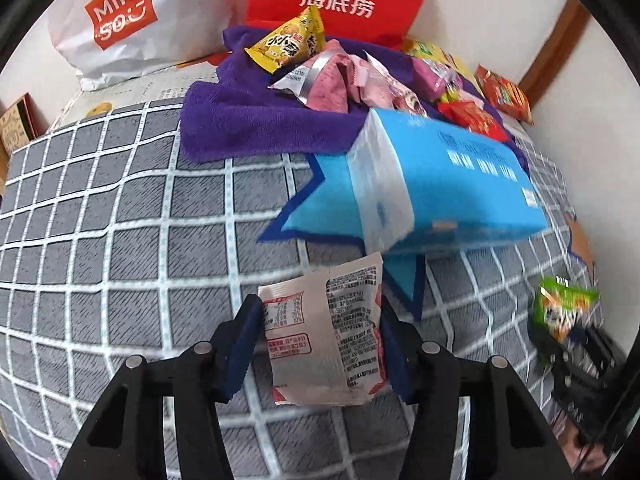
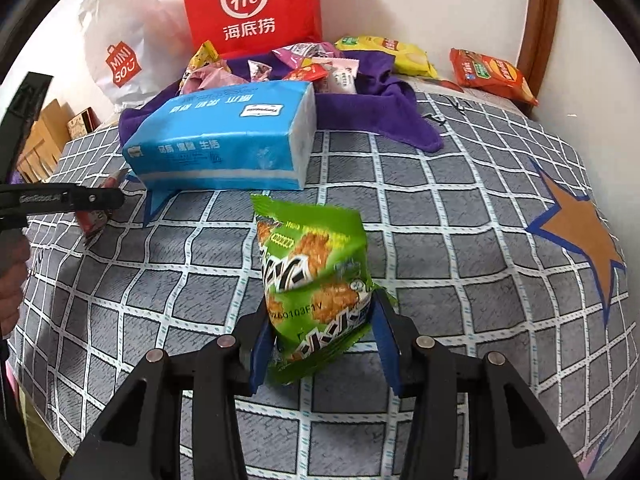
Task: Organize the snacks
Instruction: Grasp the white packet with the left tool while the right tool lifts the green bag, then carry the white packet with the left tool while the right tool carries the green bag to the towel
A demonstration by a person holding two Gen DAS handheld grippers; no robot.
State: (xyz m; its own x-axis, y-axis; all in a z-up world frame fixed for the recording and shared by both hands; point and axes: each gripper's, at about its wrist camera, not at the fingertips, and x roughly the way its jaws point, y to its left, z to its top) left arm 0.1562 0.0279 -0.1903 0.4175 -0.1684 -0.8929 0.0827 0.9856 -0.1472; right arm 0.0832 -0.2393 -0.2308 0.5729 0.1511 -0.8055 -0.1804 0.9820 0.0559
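In the left wrist view my left gripper [image 1: 320, 320] is shut on a silver snack packet [image 1: 324, 344] with red print, its blue pads against both side edges just above the checked bedsheet [image 1: 120, 240]. In the right wrist view my right gripper [image 2: 320, 320] is shut on a green snack packet [image 2: 312, 276] that stands upright over the sheet. The green packet [image 1: 564, 308] also shows blurred at the right edge of the left view. More snacks [image 1: 340, 80] lie piled on a purple towel [image 1: 240, 120] at the back.
A blue tissue pack [image 2: 224, 136] lies between both grippers and the towel. A red bag [image 2: 252, 4] and a white bag [image 2: 120, 60] lean on the wall. Yellow [image 2: 392, 52] and red [image 2: 492, 74] chip bags lie at the back right. Cardboard boxes [image 2: 44, 136] stand to the left.
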